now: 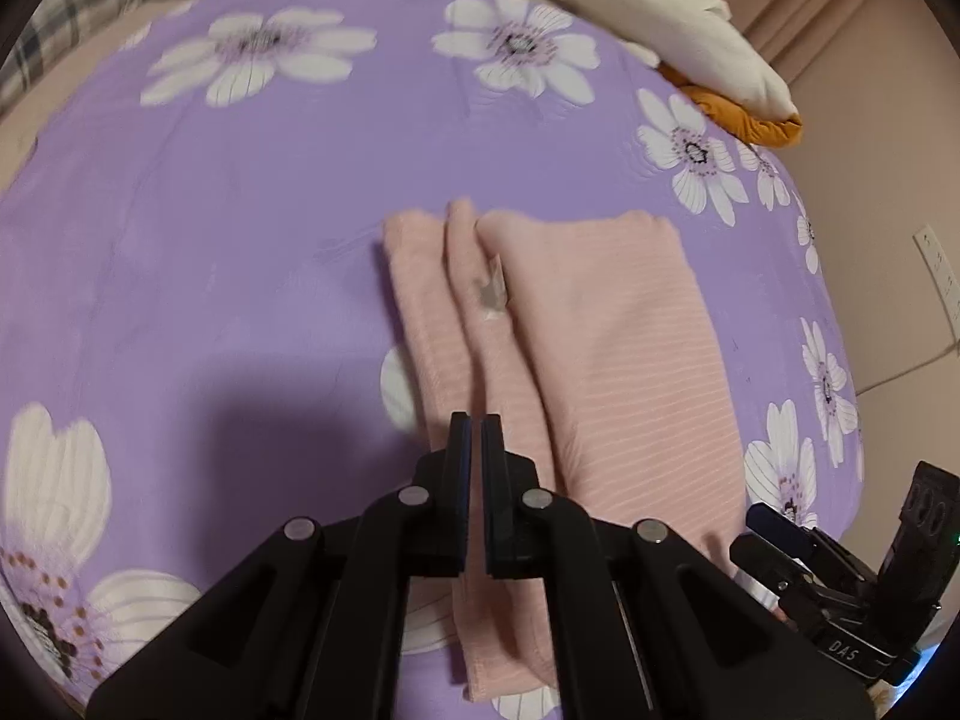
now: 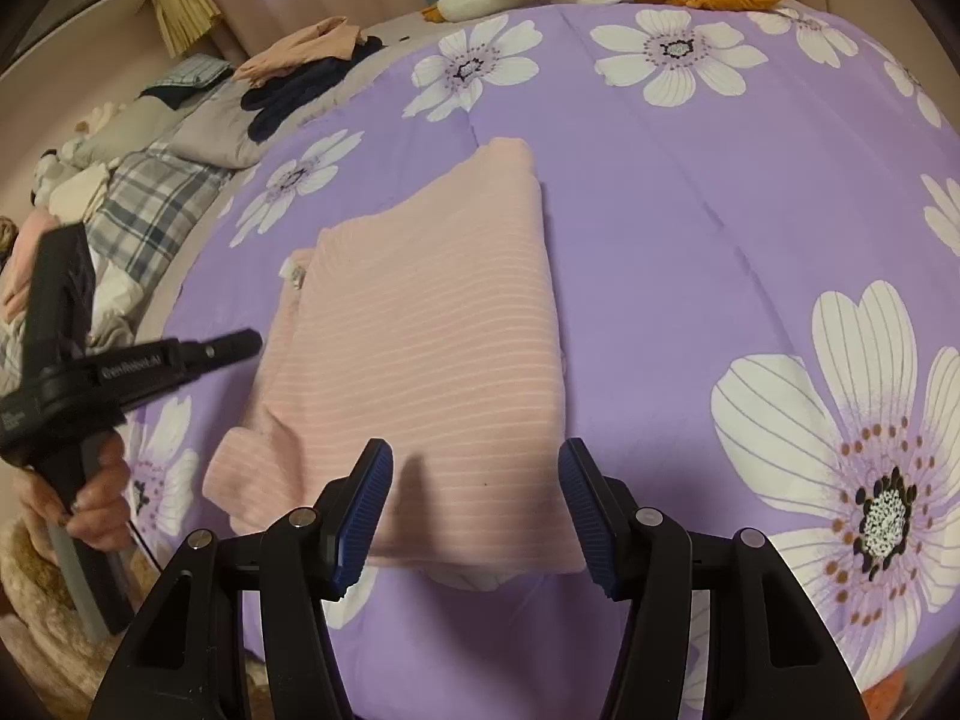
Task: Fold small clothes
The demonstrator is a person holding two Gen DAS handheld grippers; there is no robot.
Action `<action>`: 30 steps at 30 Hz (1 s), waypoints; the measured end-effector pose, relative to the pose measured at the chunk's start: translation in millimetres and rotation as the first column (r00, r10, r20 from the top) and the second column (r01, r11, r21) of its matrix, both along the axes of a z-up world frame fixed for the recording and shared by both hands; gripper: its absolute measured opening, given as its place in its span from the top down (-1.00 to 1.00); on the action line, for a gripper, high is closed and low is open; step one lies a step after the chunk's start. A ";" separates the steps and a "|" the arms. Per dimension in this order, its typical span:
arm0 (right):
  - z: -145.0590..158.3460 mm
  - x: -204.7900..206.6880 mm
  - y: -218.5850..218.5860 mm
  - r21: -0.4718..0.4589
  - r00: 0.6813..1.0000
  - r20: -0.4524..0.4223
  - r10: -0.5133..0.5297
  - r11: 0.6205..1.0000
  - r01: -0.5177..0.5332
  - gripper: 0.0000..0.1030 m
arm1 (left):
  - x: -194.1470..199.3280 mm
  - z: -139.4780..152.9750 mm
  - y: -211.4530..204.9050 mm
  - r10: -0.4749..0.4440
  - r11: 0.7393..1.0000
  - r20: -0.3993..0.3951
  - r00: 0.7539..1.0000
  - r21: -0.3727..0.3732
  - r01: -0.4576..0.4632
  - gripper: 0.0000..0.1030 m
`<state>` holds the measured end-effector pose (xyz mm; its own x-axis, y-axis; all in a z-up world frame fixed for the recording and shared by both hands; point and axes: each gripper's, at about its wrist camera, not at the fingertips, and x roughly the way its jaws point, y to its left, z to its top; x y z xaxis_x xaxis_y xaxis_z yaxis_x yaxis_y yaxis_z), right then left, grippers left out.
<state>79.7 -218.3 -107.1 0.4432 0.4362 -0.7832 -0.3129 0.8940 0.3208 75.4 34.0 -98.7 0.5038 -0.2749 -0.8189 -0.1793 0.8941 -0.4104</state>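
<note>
On a bed spread with a purple flowered quilt, the pink striped garment lay already folded into a long panel, its left edge doubled in ridges beside a small white label. My left hand-held gripper hung over the near end of those ridges with its jaws drawn together; a thin gap showed between the pads, and I could not tell whether any cloth was pinched there. My right hand-held gripper stood half open above the near hem, nothing between its pads. From the right wrist view the left tool appeared off the garment's left side, carried by a person's hand. The step in hand, as I judged it, was taking the near end to fold it away toward the far end. To do it well I would want both grippers on the hem at matching points, each catching every layer, then lift level and lay the fold square so the stripes stayed straight. A one-sided grip would likely skew the panel and spill the ridged edge.
</note>
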 end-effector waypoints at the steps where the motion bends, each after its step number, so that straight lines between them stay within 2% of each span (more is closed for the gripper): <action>1: -0.5 1.1 -1.0 -0.002 1.000 -0.003 -0.003 1.000 0.003 -0.12 | -0.6 -1.5 3.0 0.007 1.000 -0.009 1.000 -0.029 -0.007 0.97; 3: -0.9 3.4 -3.8 0.000 1.000 -0.007 -0.013 1.000 0.013 -0.12 | -2.2 0.6 7.7 0.016 0.998 -0.004 1.000 -0.063 -0.016 0.85; 4: -0.6 3.9 -5.5 0.005 1.000 -0.008 -0.017 1.000 0.017 -0.13 | -3.3 3.5 10.0 0.018 0.997 0.007 1.000 -0.074 -0.018 0.60; 5: -0.5 5.3 -7.0 0.010 1.000 -0.008 -0.021 1.000 0.022 -0.23 | -4.8 6.1 11.1 0.022 0.997 0.016 1.000 -0.080 -0.021 0.19; 7: 0.1 10.8 -10.4 0.030 1.000 -0.003 -0.027 0.999 0.027 -0.43 | -6.9 10.3 13.4 0.026 0.995 0.048 0.999 -0.102 -0.021 -0.29; 11: -3.1 28.5 -9.8 0.090 1.000 -0.025 -0.005 0.996 0.007 -0.44 | -0.6 -1.4 5.1 -0.046 0.988 0.034 0.998 -0.148 0.050 -0.46; 14: -12.1 47.3 -3.4 0.133 0.998 -0.066 0.018 0.991 -0.009 -0.44 | 6.3 -18.4 -2.7 -0.073 0.985 -0.018 0.997 -0.157 0.069 -0.46; 16: -20.5 57.5 5.2 0.145 0.995 -0.097 0.038 0.989 -0.023 -0.44 | 11.6 -31.1 -7.3 -0.098 0.978 -0.053 0.994 -0.189 0.086 -0.46; 18: -28.9 64.4 13.6 0.157 0.991 -0.124 0.056 0.987 -0.036 -0.44 | 15.6 -36.8 -12.6 -0.115 0.971 -0.036 0.993 -0.214 0.104 -0.46; 19: -31.7 65.6 16.9 0.170 0.989 -0.133 0.067 0.985 -0.044 -0.37 | 17.4 -37.0 -13.9 -0.120 0.969 -0.027 0.992 -0.221 0.111 -0.44; 22: -35.9 68.5 24.4 0.164 0.988 -0.138 0.064 0.986 -0.041 -0.04 | 23.2 -39.6 -17.0 -0.108 0.968 -0.037 0.993 -0.233 0.097 -0.10; 23: -32.9 66.6 25.4 0.150 0.990 -0.130 0.053 0.988 -0.033 0.06 | 23.7 -38.7 -18.0 -0.109 0.969 -0.038 0.993 -0.229 0.097 0.07; 24: -28.6 64.2 26.2 0.138 0.992 -0.116 0.049 0.990 -0.033 0.12 | 22.4 -35.3 -18.8 -0.108 0.969 -0.026 0.994 -0.227 0.099 0.14; 26: -16.8 57.7 27.3 0.108 0.997 -0.068 0.042 0.994 -0.035 0.42 | 17.0 -28.1 -20.6 -0.105 0.971 -0.004 0.994 -0.215 0.102 0.33; 30: 3.0 51.9 24.5 0.089 0.999 -0.020 0.028 0.996 -0.026 0.50 | 11.0 -3.9 -31.2 -0.129 0.974 0.068 0.989 -0.176 0.139 0.37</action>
